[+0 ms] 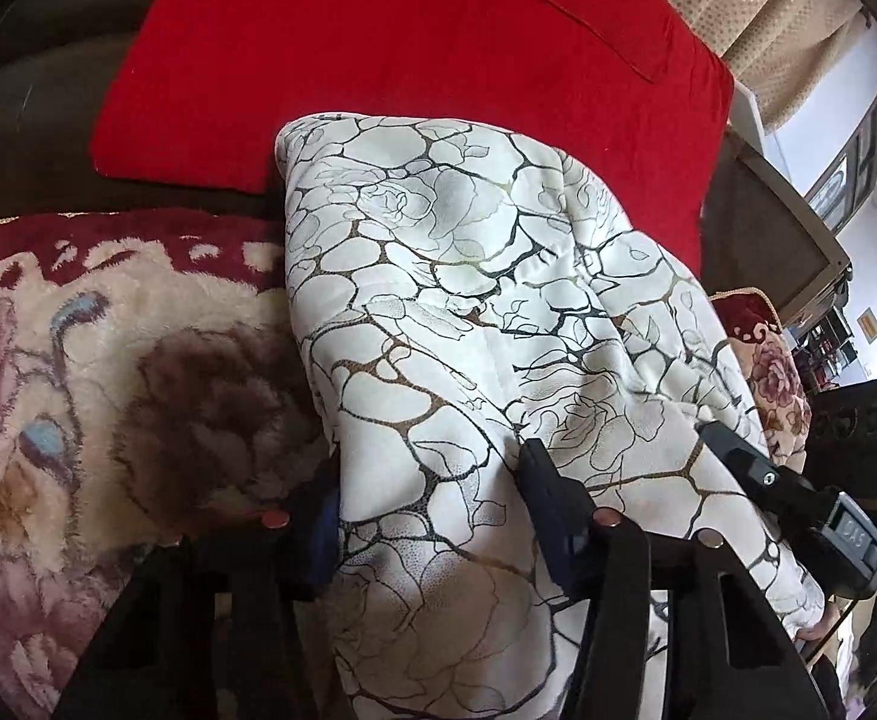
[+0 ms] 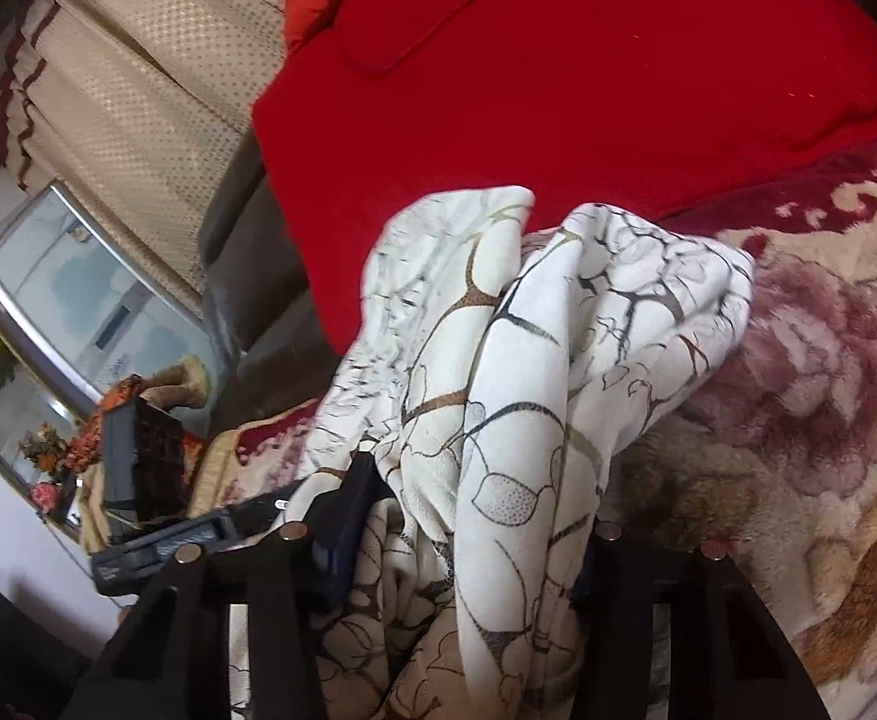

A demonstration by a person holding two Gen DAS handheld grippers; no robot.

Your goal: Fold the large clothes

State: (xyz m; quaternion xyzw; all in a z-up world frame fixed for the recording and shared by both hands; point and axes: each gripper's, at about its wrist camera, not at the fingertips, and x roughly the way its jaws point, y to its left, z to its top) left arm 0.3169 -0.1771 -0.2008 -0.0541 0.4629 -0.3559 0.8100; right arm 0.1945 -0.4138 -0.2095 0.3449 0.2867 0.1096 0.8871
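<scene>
White printed garment (image 1: 468, 312) fills the centre of both frames, its long axis running from your grippers up toward the red cushion (image 1: 414, 60). Your left gripper (image 1: 432, 516) and right gripper (image 2: 468, 516) each pinch cloth at its near, lower-frame end, equally close.
</scene>
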